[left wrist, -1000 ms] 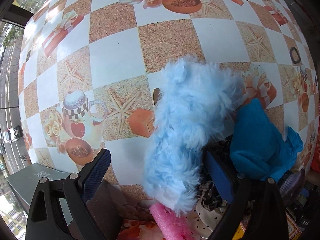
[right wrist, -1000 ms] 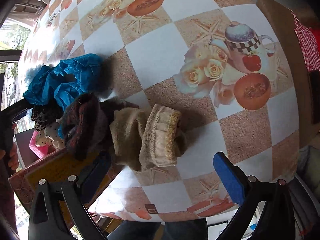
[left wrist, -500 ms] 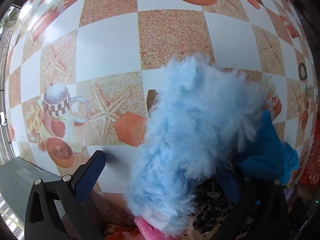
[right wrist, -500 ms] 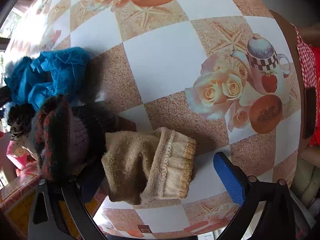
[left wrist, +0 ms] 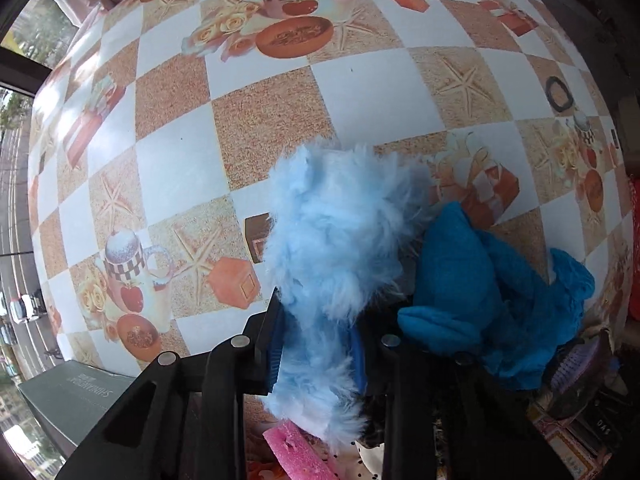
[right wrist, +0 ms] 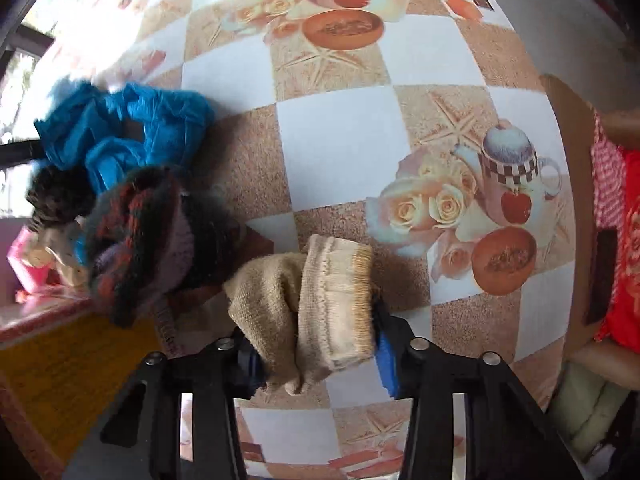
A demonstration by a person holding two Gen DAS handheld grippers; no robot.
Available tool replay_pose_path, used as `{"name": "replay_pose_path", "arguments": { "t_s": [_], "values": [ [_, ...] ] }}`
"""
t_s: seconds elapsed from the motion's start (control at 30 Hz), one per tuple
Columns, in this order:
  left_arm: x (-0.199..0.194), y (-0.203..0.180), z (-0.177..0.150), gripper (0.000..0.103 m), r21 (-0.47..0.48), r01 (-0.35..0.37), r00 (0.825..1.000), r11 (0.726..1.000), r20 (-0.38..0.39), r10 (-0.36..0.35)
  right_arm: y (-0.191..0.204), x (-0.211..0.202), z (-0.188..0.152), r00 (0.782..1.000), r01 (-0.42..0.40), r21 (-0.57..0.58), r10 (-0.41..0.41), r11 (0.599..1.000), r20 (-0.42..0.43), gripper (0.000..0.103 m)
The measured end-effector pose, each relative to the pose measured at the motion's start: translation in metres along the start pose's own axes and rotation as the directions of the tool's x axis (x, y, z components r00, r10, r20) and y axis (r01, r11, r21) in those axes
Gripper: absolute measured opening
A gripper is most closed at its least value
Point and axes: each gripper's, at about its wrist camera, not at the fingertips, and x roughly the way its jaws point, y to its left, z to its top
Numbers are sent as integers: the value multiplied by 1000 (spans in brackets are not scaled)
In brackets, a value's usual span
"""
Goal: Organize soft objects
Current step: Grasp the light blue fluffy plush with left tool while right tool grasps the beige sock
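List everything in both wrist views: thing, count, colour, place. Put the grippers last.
fluffy item: 1, light blue, on the tablecloth, between the left gripper's jaws
knit sock: 1, beige with a ribbed cuff, between the right gripper's jaws
crumpled cloth: 1, deep blue, beside the fluffy item
striped knit item: 1, dark with red and lilac, left of the sock
pink item: 1, bright pink, under the fluffy item's near end
tablecloth: 1, white and tan checks with teapot, rose and starfish prints
grey box: 1, at the table's near left edge
left gripper: 1, black with blue pads, just closed on the fluffy item
right gripper: 1, black with blue pads, just closed on the sock
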Motion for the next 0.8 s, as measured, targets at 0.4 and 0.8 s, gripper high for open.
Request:
{"name": "replay_pose_path", "arguments": {
  "t_s": [0.4, 0.8],
  "values": [
    [-70, 27, -7, 30, -83, 51, 986, 995, 160, -37, -42, -72, 12, 987, -106, 82, 95, 991, 130, 45],
    [-116, 47, -52, 30, -98, 107, 965, 989, 250, -80, 40, -118, 15, 962, -161, -62, 170, 985, 215, 45]
  ]
}}
